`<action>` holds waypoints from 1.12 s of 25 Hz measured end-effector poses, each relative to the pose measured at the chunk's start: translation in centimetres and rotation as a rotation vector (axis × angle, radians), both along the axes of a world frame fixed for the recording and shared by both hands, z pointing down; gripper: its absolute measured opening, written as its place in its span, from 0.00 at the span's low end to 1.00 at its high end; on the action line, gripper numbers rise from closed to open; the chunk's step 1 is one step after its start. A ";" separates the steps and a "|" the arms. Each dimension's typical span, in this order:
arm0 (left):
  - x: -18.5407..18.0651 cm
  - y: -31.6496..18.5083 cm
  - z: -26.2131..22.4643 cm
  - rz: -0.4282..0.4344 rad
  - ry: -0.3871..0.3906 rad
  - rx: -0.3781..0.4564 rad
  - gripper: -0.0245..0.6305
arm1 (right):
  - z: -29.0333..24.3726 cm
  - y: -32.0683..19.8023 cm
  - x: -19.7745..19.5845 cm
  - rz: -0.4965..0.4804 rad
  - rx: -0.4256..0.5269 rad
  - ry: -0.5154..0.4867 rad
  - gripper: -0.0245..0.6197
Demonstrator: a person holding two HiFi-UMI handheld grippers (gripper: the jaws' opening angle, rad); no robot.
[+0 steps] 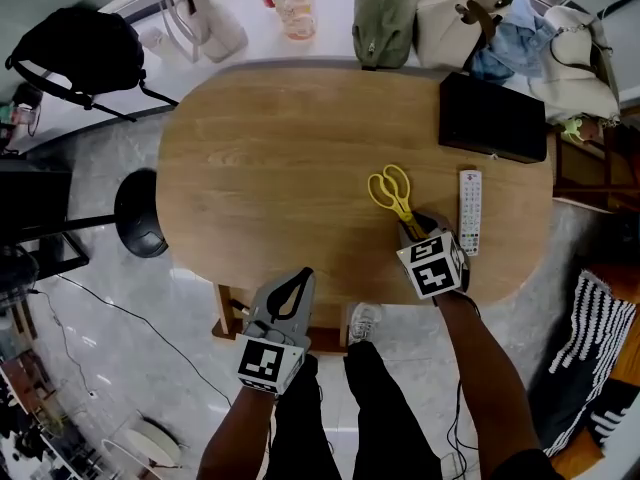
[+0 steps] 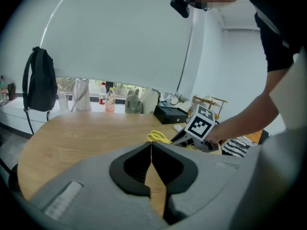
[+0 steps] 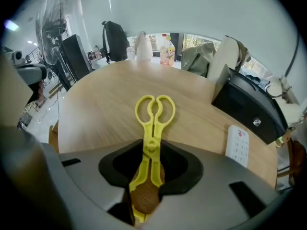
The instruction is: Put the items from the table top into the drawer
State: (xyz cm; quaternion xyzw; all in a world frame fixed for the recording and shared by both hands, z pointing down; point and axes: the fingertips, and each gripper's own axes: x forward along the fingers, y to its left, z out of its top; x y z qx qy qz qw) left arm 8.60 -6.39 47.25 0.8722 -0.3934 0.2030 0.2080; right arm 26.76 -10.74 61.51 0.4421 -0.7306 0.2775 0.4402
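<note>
Yellow plastic scissors [image 1: 390, 190] lie on the oval wooden table [image 1: 280, 168], handles pointing away from me. My right gripper [image 1: 412, 226] points steeply down at their near end. In the right gripper view the scissors [image 3: 153, 123] run between the jaws of the right gripper [image 3: 152, 150], and the pads press on their yellow arms. My left gripper [image 1: 303, 273] hangs at the table's near edge, apart from everything; in its own view the left gripper [image 2: 151, 147] is shut on nothing. A white remote [image 1: 470, 211] lies right of the scissors. No drawer shows.
A black box [image 1: 492, 118] stands at the table's far right. Bags [image 1: 385, 13] and bottles [image 1: 297, 8] line the white ledge behind. A black backpack [image 1: 75, 48] and a round stool [image 1: 140, 213] stand at the left. My legs and a shoe [image 1: 365, 320] are below the table edge.
</note>
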 end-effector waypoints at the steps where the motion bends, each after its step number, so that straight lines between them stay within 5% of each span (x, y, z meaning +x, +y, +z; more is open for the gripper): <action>1: -0.1 -0.1 0.0 -0.005 0.003 -0.001 0.07 | 0.0 -0.1 0.0 0.007 0.002 0.000 0.21; 15: -0.7 1.5 0.3 -0.009 -0.027 0.024 0.07 | -3.9 0.9 -2.1 -0.052 0.120 0.001 0.20; 28: -3.9 8.8 1.0 -0.100 -0.021 0.012 0.07 | -8.1 7.1 -9.6 -0.220 0.194 -0.034 0.20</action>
